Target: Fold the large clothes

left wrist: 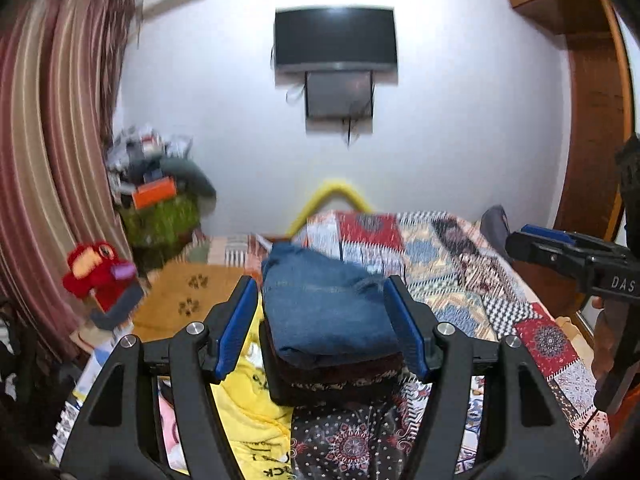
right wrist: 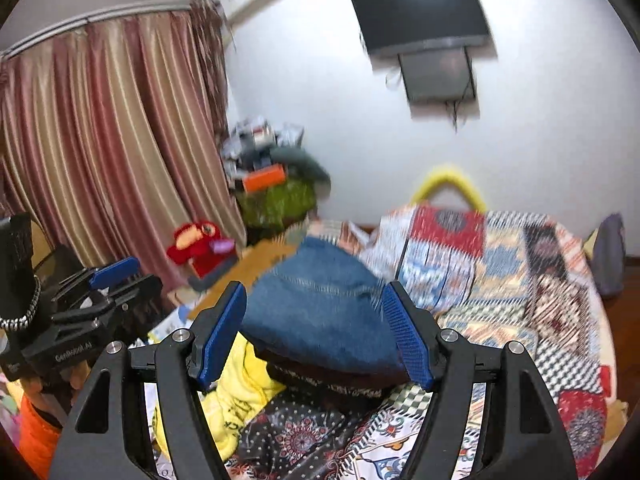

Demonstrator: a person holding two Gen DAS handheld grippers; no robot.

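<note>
Folded jeans [left wrist: 320,304]: blue denim, matt, stitched seams. Garment beneath [left wrist: 332,376]: dark printed cloth. Yellow garment [left wrist: 248,412]: soft printed cloth. Bed cover [left wrist: 460,264]: patchwork cotton print. Left gripper [left wrist: 320,320] and right gripper [right wrist: 318,332]: matt black plastic, ribbed blue pads [right wrist: 406,336], bright metal pins. Curtain [right wrist: 112,128]: glossy striped fabric. Wardrobe [left wrist: 592,120]: polished wood.

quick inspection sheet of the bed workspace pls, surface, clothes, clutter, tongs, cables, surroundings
surface: bed under a patchwork quilt, rumpled.
job's things: folded blue jeans on top of a stack of dark folded garments; yellow printed garment loose beside it.
clutter: red plush toy, heaped pile in the corner.
grippers: left tongs open, holding nothing; right tongs open, holding nothing.
cables: wires hang below the wall TV.
surroundings: striped curtain, white wall, wooden door frame.
</note>
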